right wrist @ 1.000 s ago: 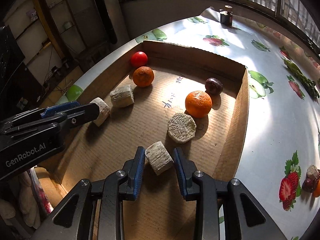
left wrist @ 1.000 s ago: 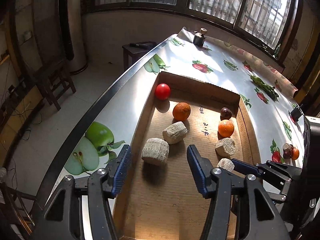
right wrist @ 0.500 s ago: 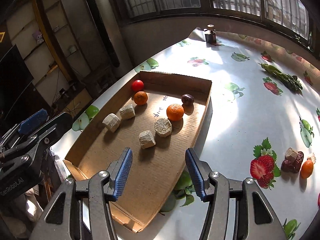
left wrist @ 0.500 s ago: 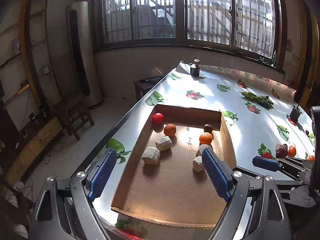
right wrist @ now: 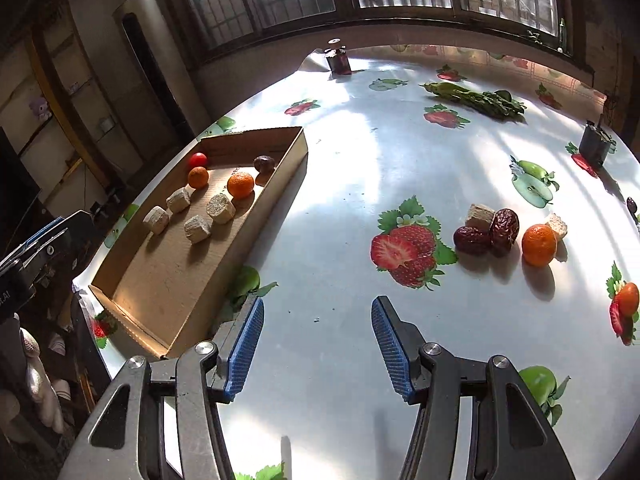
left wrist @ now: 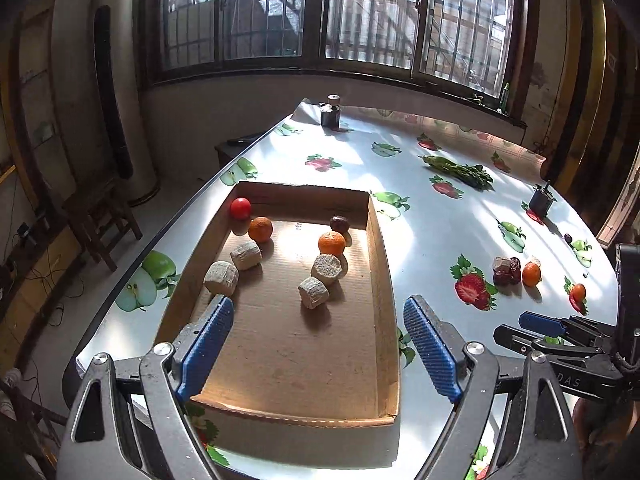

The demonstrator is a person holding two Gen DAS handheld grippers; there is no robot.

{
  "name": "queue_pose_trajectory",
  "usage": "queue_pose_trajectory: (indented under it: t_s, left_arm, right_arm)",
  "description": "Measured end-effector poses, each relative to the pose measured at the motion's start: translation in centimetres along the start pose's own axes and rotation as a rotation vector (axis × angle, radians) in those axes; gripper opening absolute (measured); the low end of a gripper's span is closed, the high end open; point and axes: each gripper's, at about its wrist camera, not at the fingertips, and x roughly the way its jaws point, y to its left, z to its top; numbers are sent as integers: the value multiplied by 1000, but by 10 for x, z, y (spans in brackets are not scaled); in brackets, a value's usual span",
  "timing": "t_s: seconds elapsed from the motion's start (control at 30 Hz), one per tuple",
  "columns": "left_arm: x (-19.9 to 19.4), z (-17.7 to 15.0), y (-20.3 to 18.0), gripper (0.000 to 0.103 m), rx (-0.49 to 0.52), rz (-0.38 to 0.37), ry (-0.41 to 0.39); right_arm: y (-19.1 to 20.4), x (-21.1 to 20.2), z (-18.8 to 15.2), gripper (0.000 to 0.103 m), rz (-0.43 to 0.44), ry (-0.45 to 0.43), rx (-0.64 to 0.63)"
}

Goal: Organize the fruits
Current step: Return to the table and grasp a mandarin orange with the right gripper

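Observation:
A shallow cardboard box lies on the table. It holds a red tomato, two oranges, a dark date and several beige chunks. Loose on the table to the right lie two dates, an orange, beige chunks and a small orange-red fruit. My left gripper is open and empty over the box's near end. My right gripper is open and empty over bare table, near of the loose fruit.
The table has a white cloth printed with fruit pictures. A bunch of green vegetables lies at the back. Small dark holders stand at the far end and at the right. The table's left edge drops to the floor.
The right gripper let go of a beige chunk in the box, opened, and swung back right over the table. The left gripper drew back from the box and opened wider.

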Motion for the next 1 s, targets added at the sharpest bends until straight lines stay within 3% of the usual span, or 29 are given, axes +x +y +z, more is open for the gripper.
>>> queue_pose_trajectory:
  t_s: [0.13, 0.43, 0.63, 0.77, 0.9, 1.0]
  left_arm:
    - [1, -4, -15, 87, 30, -21, -3]
    - [24, -11, -44, 87, 62, -126, 71]
    - [40, -14, -71, 87, 97, -172, 117]
    - [44, -16, -87, 87, 127, -192, 128]
    - [49, -14, -93, 87, 122, -191, 143]
    - [51, -16, -94, 87, 120, -189, 154]
  right_arm:
    - [-47, -20, -10, 60, -68, -17, 66]
    - [-169, -77, -36, 60, -234, -60, 288]
    - [-221, -101, -40, 60, -305, -88, 393]
    - [-227, -94, -29, 60, -285, -90, 411]
    - [-199, -66, -3, 60, -207, -75, 355]
    - [-174, -32, 22, 60, -207, -57, 286]
